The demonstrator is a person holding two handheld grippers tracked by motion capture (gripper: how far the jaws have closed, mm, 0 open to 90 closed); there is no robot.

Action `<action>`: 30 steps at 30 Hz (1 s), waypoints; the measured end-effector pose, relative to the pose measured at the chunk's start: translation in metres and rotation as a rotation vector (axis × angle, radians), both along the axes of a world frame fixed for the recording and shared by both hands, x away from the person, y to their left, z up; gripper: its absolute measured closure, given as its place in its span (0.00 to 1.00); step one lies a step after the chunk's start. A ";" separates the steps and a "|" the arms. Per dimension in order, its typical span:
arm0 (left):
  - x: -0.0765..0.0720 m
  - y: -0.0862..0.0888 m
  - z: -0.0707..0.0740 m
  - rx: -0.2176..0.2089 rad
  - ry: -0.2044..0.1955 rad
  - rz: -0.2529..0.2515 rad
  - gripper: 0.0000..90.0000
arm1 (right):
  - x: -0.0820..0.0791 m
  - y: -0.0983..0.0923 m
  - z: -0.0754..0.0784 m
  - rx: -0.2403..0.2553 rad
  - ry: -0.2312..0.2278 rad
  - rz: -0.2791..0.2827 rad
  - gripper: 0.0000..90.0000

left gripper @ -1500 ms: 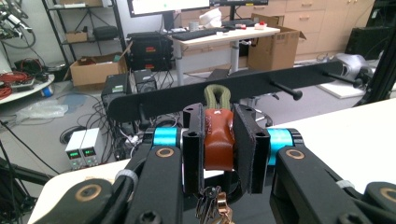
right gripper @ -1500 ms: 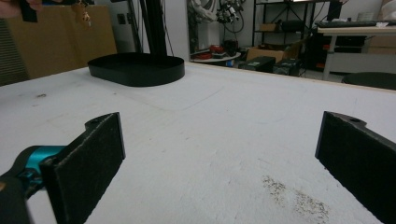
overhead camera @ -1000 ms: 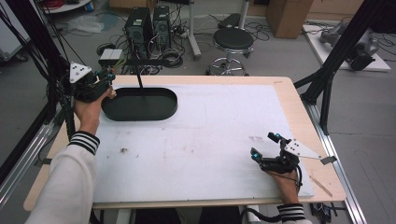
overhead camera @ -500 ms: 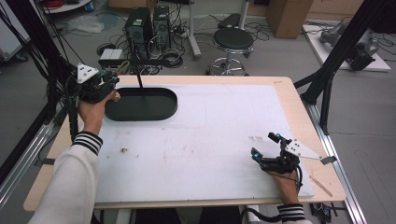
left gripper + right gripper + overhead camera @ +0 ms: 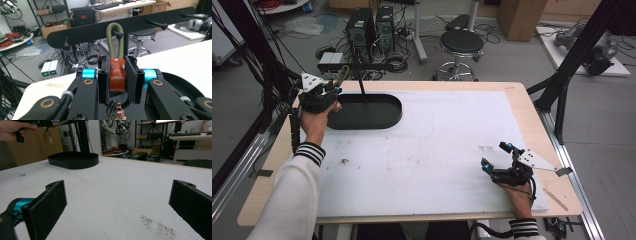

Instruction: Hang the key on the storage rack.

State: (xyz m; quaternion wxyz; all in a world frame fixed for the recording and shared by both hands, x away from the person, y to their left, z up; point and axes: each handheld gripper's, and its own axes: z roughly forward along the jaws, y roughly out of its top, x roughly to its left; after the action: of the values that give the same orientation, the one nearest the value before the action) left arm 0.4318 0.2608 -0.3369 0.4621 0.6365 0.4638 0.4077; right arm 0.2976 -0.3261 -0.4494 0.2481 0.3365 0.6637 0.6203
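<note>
Overhead, your table (image 5: 452, 150) wears a scuffed white mat on a pale wood top, with computer towers, cables and a black stool (image 5: 461, 42) on the grey floor behind. Your left gripper (image 5: 117, 80) is clamped on a brown leather key fob (image 5: 117, 77), pinched between both padded jaws; its olive cord loop (image 5: 115, 40) sits over a round-tipped peg on the black rack bar (image 5: 140, 22), metal keys (image 5: 113, 110) dangling below. The rack's glossy oval base (image 5: 362, 111) stands at the mat's far left. Your right gripper (image 5: 117, 202) rests at the near right, foam-faced jaws wide apart, holding nothing.
</note>
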 end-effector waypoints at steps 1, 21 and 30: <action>0.001 -0.001 -0.001 0.002 -0.001 0.002 0.82 | 0.000 0.000 0.000 0.000 0.002 0.001 0.00; 0.023 0.001 -0.025 0.009 0.077 0.026 0.81 | 0.000 -0.001 0.000 0.017 0.011 -0.006 0.00; 0.025 0.010 -0.033 -0.083 0.115 -0.113 0.37 | 0.000 0.000 0.000 0.011 0.013 -0.012 0.00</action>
State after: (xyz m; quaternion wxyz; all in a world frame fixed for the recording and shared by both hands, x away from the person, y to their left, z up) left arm 0.4563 0.2709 -0.3700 0.4832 0.6643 0.4693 0.3240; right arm 0.2975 -0.3263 -0.4497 0.2457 0.3456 0.6600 0.6202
